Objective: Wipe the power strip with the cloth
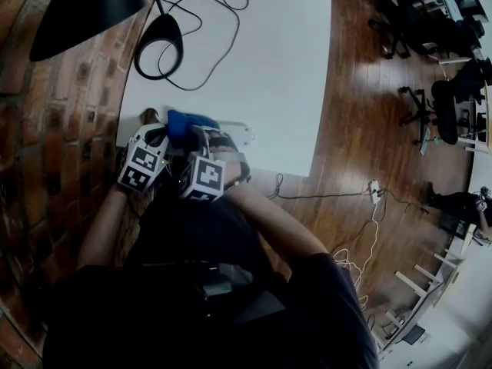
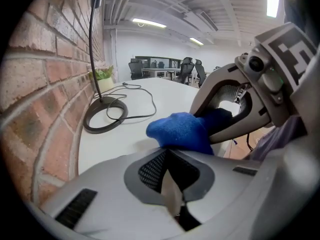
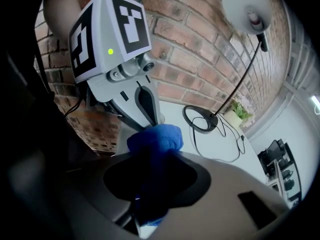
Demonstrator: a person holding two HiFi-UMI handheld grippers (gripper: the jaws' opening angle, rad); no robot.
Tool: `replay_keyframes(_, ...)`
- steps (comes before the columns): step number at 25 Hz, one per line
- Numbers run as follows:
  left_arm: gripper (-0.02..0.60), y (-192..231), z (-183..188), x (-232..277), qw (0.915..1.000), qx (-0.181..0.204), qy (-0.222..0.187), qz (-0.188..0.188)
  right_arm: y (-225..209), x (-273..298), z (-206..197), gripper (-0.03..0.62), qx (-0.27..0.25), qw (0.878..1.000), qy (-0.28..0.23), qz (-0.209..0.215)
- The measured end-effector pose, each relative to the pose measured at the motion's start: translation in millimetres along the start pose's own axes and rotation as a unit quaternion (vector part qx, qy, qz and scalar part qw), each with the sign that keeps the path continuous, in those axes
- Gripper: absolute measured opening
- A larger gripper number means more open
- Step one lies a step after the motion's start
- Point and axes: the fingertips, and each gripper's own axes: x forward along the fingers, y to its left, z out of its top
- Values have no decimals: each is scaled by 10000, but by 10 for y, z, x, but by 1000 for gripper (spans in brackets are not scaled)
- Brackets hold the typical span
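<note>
One blue cloth (image 1: 191, 121) lies bunched over the near end of the one white power strip (image 1: 237, 133), at the near edge of the white table (image 1: 269, 52). Of the two grippers, the right gripper (image 3: 150, 179) has its jaws clamped on the cloth, and the left gripper (image 2: 170, 189), just beside it, has its jaws pressed together. One desk lamp (image 1: 159, 44) and one black cable (image 1: 215, 21) sit farther back.
</note>
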Motion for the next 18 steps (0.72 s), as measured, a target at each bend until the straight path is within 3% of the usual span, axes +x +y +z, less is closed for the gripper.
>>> replay_keyframes(3, 5, -9, -126, 2, 9999, 63, 152, -9, -15, -22, 6, 117, 89, 9999, -22, 43)
replay_keyframes(10, -1, -232, -162, 106, 9962, 721, 428, -216, 4, 4, 10, 114, -121, 9999, 81, 19)
replay_keyframes(18, -5, -269, -165, 133, 9943, 877, 438, -410, 24, -3, 57, 110, -274, 9994, 124, 170)
